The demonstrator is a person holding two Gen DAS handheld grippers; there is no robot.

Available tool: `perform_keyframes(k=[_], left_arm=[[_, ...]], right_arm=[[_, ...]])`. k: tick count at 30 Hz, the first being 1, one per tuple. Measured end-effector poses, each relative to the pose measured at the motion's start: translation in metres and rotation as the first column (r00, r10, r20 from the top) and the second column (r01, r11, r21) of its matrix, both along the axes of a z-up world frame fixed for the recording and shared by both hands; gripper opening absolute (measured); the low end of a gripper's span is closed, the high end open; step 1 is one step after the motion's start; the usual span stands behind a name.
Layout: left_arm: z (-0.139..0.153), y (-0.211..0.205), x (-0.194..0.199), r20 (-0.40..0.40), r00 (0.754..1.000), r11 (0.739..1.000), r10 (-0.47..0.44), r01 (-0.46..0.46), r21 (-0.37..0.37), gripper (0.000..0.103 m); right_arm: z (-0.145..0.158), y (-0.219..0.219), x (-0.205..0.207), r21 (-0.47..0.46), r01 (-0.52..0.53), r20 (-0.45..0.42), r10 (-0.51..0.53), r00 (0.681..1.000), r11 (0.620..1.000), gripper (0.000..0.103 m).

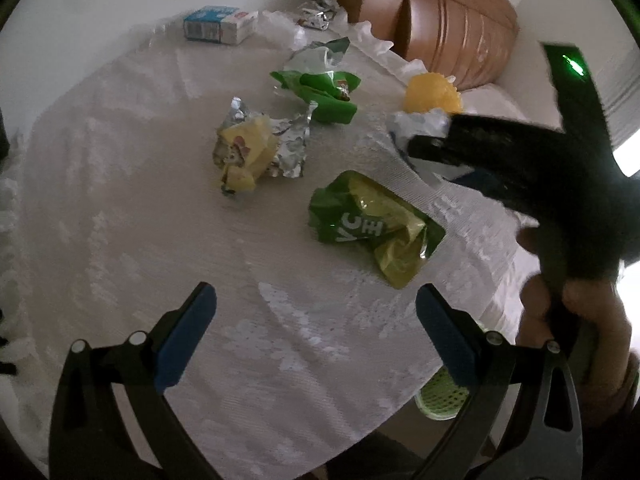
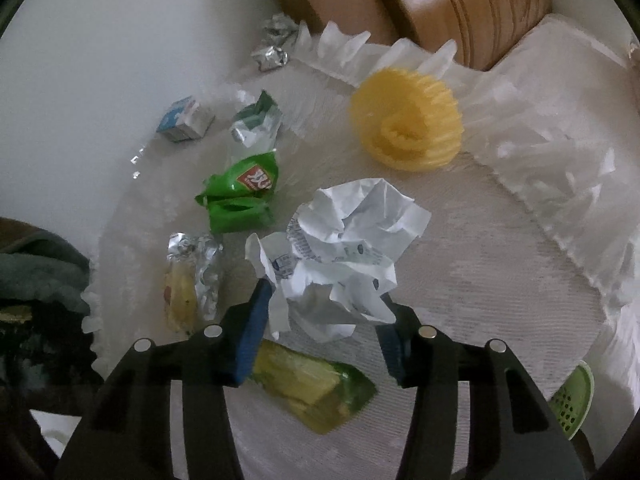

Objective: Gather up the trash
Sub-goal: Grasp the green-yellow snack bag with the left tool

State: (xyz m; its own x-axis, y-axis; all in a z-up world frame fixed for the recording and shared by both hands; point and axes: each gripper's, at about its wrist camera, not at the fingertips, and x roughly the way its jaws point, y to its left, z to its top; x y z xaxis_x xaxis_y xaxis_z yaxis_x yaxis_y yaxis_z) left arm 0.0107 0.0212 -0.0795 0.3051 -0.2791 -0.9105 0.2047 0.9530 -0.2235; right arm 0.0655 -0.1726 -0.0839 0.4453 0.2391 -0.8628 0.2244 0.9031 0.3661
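Note:
My right gripper (image 2: 324,312) is shut on a crumpled white paper (image 2: 340,248) and holds it above the table; in the left wrist view it (image 1: 424,144) shows at the right with the paper (image 1: 420,124) at its tips. My left gripper (image 1: 316,320) is open and empty over the white tablecloth (image 1: 160,220). On the cloth lie a green-yellow wrapper (image 1: 376,224), a yellow foil wrapper (image 1: 256,148), a green snack bag (image 1: 324,84), a blue-white carton (image 1: 220,24), a crumpled foil piece (image 1: 320,10) and a yellow paper cup liner (image 2: 408,124).
A green perforated bin (image 2: 572,396) stands below the table's right edge, also seen in the left wrist view (image 1: 440,396). A brown wooden headboard (image 1: 452,20) is behind the table. Dark cloth (image 2: 36,268) lies at the left.

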Motion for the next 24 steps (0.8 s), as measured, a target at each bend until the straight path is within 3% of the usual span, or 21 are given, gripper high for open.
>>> perform_keyframes(k=[4, 7, 13, 16, 21, 24], left_arm=[[-0.005, -0.009, 0.007, -0.068, 0.995, 0.995, 0.079, -0.083, -0.062, 0.096], [-0.009, -0.02, 0.014, -0.131, 0.976, 0.977, 0.172, -0.186, -0.105, 0.096], [-0.018, -0.056, 0.029, -0.177, 0.93, 0.937, 0.322, -0.339, -0.077, 0.094], [-0.026, -0.069, 0.039, -0.214, 0.895, 0.911, 0.391, -0.41, -0.051, 0.086], [-0.043, -0.072, 0.05, -0.258, 0.805, 0.835, 0.534, -0.55, 0.012, 0.084], [-0.049, -0.07, 0.054, -0.274, 0.767, 0.804, 0.58, -0.594, 0.037, 0.076]], right_arm=[[0.015, -0.02, -0.018, -0.04, 0.006, 0.035, -0.005, 0.999, 0.999, 0.051], [0.025, -0.038, -0.035, -0.073, 0.015, 0.063, -0.011, 0.998, 0.997, 0.051], [0.033, -0.079, -0.064, -0.085, 0.025, 0.096, -0.017, 0.995, 0.996, 0.051], [0.029, -0.1, -0.074, -0.07, 0.02, 0.099, -0.013, 0.995, 0.997, 0.051], [0.023, -0.125, -0.084, -0.037, 0.015, 0.1, -0.011, 0.995, 0.999, 0.051], [0.02, -0.136, -0.087, -0.021, 0.003, 0.101, -0.001, 0.995, 1.0, 0.051]])
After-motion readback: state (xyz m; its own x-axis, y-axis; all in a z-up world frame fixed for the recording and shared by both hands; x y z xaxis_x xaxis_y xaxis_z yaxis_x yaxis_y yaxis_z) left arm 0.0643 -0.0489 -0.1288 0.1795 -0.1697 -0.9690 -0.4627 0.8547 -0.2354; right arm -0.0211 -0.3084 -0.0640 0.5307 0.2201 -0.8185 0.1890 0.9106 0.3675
